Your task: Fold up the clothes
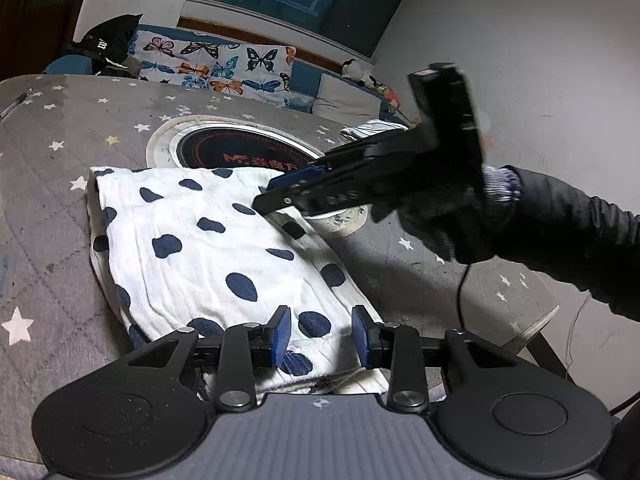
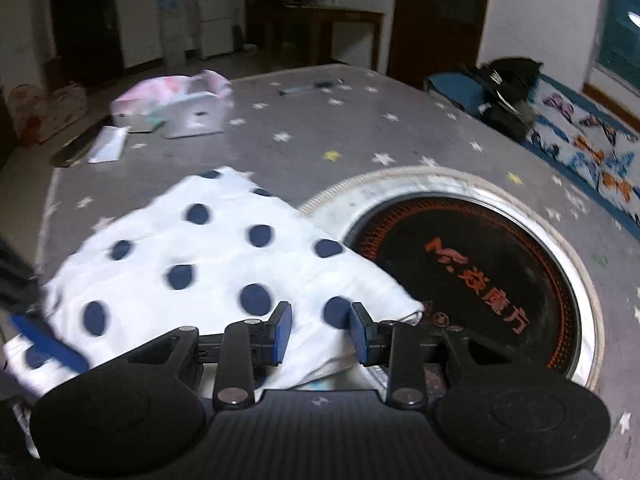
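A white garment with navy dots [image 1: 208,256] lies folded flat on the grey star-patterned table cover [image 1: 52,184]. My left gripper [image 1: 320,334] is open just above its near edge, holding nothing. My right gripper [image 1: 276,196], held by a black-gloved hand, hovers over the garment's far right corner. In the right wrist view the right gripper [image 2: 320,334] is open over the garment's [image 2: 192,264] near corner, empty. A blue finger of the left gripper [image 2: 44,340] shows at the left edge there.
A round black cooktop [image 2: 472,280] with orange lettering is set into the table beside the garment. A pink bag and papers [image 2: 172,104] lie at the table's far side. A butterfly-print sofa [image 1: 224,68] with dark clothes stands behind.
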A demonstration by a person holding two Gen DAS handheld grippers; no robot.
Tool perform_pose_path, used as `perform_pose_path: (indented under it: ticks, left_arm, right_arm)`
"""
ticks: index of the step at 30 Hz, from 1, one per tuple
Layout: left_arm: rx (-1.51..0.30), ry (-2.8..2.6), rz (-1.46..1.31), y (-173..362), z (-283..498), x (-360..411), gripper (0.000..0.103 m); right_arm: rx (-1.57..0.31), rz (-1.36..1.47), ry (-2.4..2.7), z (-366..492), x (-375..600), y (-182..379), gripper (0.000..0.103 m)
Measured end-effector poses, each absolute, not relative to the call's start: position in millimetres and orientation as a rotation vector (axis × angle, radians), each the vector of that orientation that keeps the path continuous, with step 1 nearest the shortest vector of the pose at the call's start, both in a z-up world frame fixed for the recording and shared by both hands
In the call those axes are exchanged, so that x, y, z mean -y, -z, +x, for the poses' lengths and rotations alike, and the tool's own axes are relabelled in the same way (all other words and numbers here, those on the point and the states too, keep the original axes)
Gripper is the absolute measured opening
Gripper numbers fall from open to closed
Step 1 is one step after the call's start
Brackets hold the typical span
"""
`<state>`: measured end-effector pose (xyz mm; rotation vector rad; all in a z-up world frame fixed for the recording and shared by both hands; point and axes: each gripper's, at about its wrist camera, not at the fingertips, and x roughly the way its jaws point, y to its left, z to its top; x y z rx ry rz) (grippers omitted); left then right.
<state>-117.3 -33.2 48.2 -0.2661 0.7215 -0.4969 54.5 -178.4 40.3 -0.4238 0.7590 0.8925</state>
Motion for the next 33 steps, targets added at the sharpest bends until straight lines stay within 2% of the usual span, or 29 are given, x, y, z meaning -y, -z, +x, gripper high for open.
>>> perform_pose_path:
  ticks: [8,13,18,24,33]
  left_arm:
    - [-0.722,0.487,-0.289,-46,-119,31,0.037]
    - [-0.699,0.473,-0.287,-55,-123,31,0.038]
    - [-0.652,0.45,-0.265,-65,-126,29,0.039]
    - [-0.693,0.404,-0.303,-51,-122,21,0.039]
    - [-0.693,0.412,-0.351,-46,-123,16,0.039]
  right_arm:
    - [-0.761,-0.386,-0.816,75,173,-31,0.029]
    - [-0.725,-0.395,-0.874,63,166,-51,0.03]
    - [-0.775,-0.373,-1.053,37,153,-64,0.03]
    - [-0.819,-0.446,-1.191,13,121,-55,0.03]
    - [-0.82,-0.454,-1.174,36,86,-42,0.03]
